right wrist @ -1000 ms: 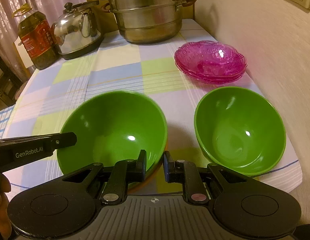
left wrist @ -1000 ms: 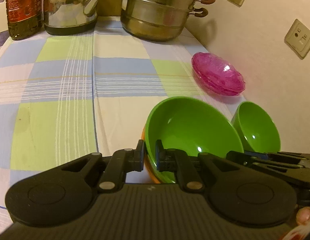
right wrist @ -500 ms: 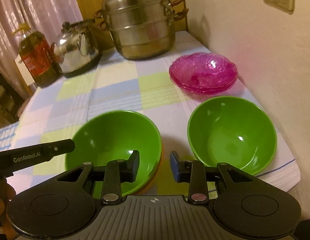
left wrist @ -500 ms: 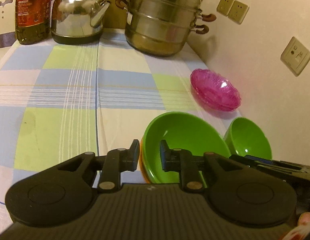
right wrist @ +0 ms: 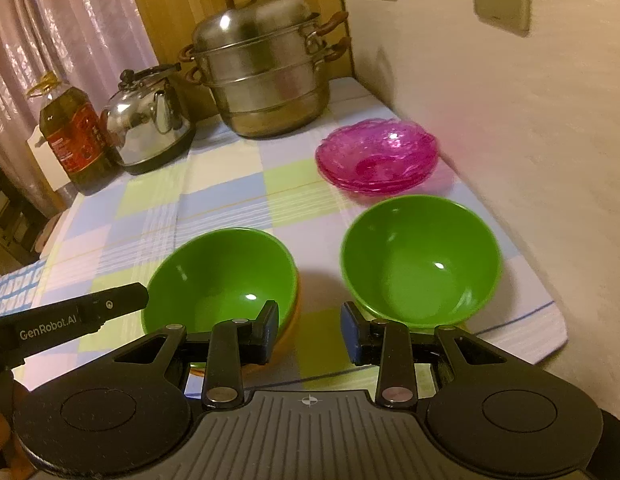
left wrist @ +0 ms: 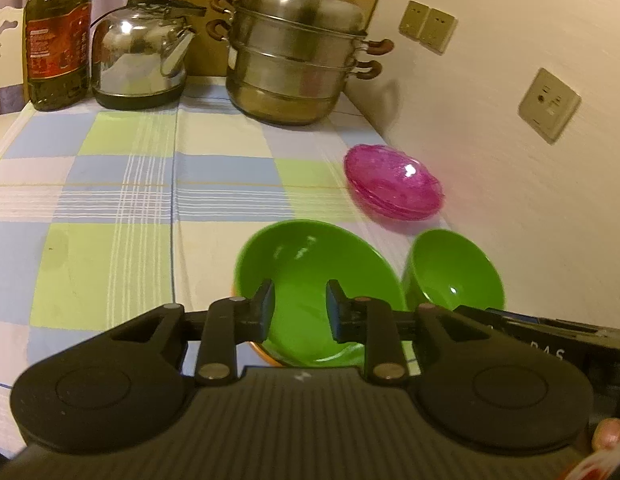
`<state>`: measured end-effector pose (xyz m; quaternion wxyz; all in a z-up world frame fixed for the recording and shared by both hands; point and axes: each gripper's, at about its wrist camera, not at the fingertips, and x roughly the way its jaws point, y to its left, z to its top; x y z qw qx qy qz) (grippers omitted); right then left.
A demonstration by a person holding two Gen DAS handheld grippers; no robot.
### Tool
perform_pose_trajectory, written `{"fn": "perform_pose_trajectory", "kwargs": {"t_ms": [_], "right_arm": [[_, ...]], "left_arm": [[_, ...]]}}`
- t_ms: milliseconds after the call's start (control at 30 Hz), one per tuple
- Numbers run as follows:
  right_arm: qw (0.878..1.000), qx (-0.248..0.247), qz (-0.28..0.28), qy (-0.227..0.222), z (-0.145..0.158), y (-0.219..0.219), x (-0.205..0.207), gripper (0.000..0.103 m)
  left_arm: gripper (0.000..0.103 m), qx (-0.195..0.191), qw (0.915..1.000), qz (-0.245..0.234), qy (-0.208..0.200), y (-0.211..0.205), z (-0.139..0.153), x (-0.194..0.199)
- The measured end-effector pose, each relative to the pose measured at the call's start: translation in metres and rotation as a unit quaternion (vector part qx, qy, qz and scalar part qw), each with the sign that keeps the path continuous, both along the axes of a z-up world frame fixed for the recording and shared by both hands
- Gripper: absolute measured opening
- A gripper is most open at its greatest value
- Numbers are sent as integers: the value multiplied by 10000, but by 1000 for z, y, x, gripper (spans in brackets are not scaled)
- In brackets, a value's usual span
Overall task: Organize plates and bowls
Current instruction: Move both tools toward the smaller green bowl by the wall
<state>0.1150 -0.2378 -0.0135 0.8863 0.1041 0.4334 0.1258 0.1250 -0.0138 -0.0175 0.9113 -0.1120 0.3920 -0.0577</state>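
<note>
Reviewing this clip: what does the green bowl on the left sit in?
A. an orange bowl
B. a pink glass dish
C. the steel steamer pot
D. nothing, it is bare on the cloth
A: an orange bowl's rim shows under and around the left green bowl, which is nested inside it, apart from the pink glass dishes and the steamer pot.

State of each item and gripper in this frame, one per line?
Left green bowl: upright, empty, nested in an orange bowl.
Right green bowl: upright, empty.
Pink plates: stacked.
Steamer pot: lidded.
Left gripper: opening, empty.
Right gripper: open, empty.
</note>
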Motion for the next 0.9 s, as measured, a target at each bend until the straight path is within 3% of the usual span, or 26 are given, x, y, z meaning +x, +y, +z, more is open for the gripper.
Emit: {"fn": "perform_pose_trajectory", "kwargs": {"t_ms": [167,900], "right_arm": [[9999,-45,-123,-20,4,-18,-10,35],[9954,-17,-949,146,-1,-98,-18,45]], "left_arm": [[34,-30,9999,-98,-21,-18,4,-10],[38,-120,9972,-732,105,-95,-1,-8]]}}
